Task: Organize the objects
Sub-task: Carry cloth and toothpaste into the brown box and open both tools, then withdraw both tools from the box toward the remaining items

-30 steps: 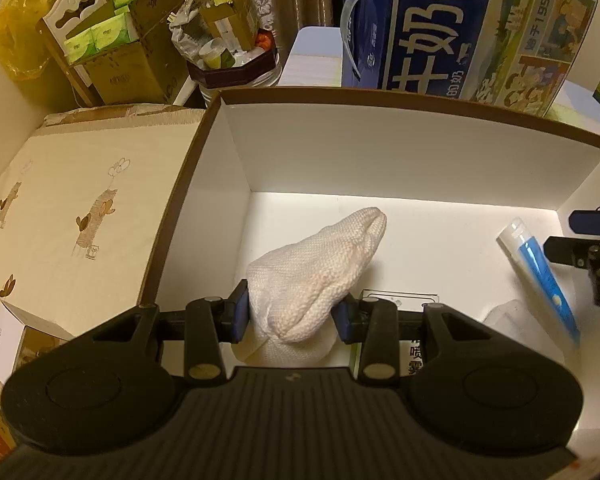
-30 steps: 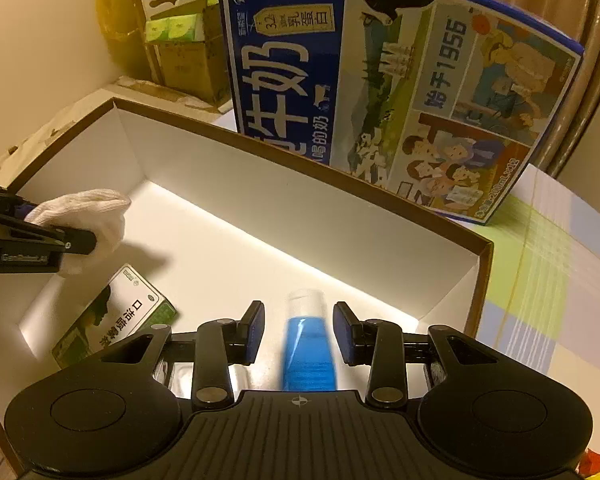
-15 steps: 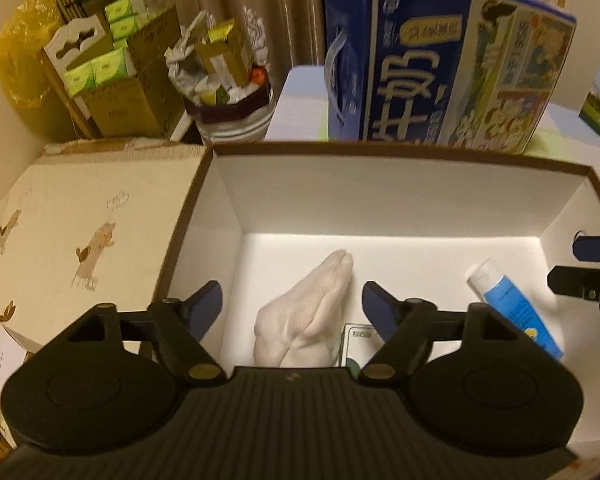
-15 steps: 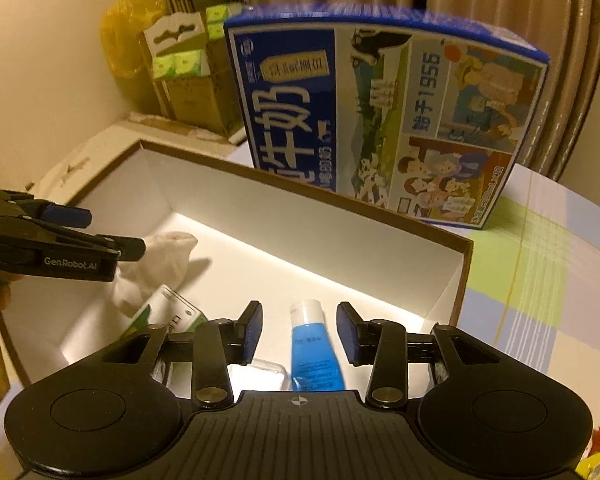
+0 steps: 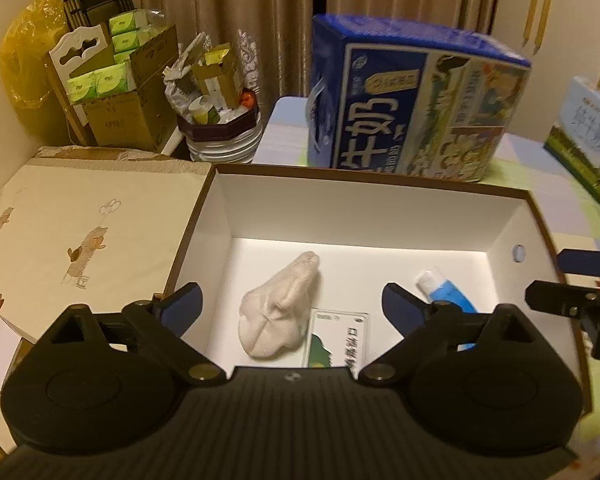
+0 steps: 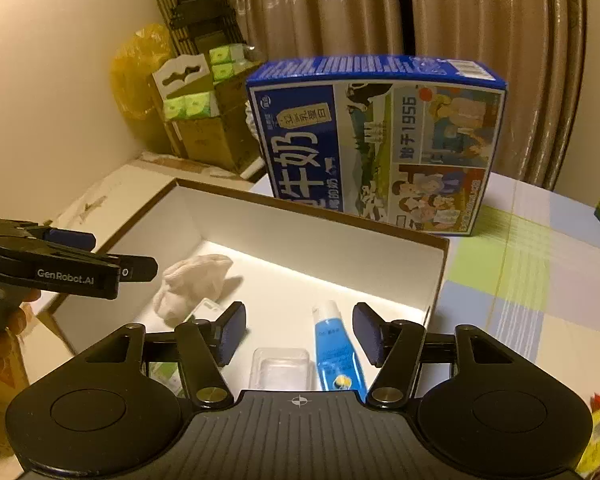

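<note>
Both grippers hover empty and wide open over the box (image 5: 380,208). The tube (image 6: 336,344) lies lengthwise between the right gripper (image 6: 300,332) fingers, probably well below; the left gripper (image 5: 291,308) is farther off, above the sock (image 5: 279,316).

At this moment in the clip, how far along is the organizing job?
Done: the white sock, the blue tube, a green-and-white packet and a clear plastic case lie inside the brown-rimmed box. In hand: nothing; left gripper and right gripper both stand open above it. Left: possibly the yellow wrapper outside the box on the tablecloth.
</note>
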Motion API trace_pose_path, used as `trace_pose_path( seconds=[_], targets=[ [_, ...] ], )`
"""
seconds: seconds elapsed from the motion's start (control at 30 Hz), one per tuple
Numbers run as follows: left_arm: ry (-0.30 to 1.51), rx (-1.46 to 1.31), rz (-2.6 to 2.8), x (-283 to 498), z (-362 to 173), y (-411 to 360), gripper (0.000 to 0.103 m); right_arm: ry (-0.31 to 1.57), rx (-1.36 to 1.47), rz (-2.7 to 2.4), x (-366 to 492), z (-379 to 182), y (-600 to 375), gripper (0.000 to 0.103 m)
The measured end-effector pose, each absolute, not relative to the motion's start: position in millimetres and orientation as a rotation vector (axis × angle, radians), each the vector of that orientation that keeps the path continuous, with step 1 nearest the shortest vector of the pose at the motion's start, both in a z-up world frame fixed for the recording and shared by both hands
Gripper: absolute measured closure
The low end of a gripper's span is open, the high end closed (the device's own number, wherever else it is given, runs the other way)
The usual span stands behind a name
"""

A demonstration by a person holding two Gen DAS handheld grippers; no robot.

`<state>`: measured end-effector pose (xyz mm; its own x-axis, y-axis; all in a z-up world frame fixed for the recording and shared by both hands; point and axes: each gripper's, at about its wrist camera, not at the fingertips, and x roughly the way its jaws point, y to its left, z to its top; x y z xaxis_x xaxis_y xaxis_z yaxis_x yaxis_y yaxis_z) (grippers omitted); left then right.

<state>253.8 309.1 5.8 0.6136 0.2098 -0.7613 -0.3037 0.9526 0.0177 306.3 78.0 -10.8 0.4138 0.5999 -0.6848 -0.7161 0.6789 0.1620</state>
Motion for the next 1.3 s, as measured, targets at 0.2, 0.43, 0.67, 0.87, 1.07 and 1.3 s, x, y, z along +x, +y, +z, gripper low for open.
trace_pose_path(
  seconds=[0.2, 0.43, 0.67, 0.87, 1.07, 1.3],
  targets=[
    [0.844, -0.132, 0.273, 225.5, 18.8, 292.6, 0.004, 0.779, -0.099, 0.824, 281.7, 0.8, 54.7, 0.041],
    [0.845, -0.158, 0.242, 190.0, 25.6, 271.7, 0.004, 0.789, -0.033, 0.806, 255.6, 9.2, 25.4, 0.04],
    [0.867, -0.171, 0.221, 164.0, 24.2, 249.4, 0.004, 0.798, -0.007, 0.783, 233.2, 13.2, -3.6, 0.039],
    [0.893, -0.171, 0.185, 151.0, 20.2, 223.1, 0.004, 0.819, 0.018, 0.762, 218.0, 11.7, -30.2, 0.039],
    [0.926, -0.164, 0.133, 146.1, 13.8, 188.2, 0.004, 0.862, 0.027, 0.736, 207.5, 5.8, -60.3, 0.039],
    [0.968, -0.154, 0.085, 145.0, 2.4, 149.8, 0.004, 0.896, 0.048, 0.701, 201.7, 0.0, -96.9, 0.039]
  ],
)
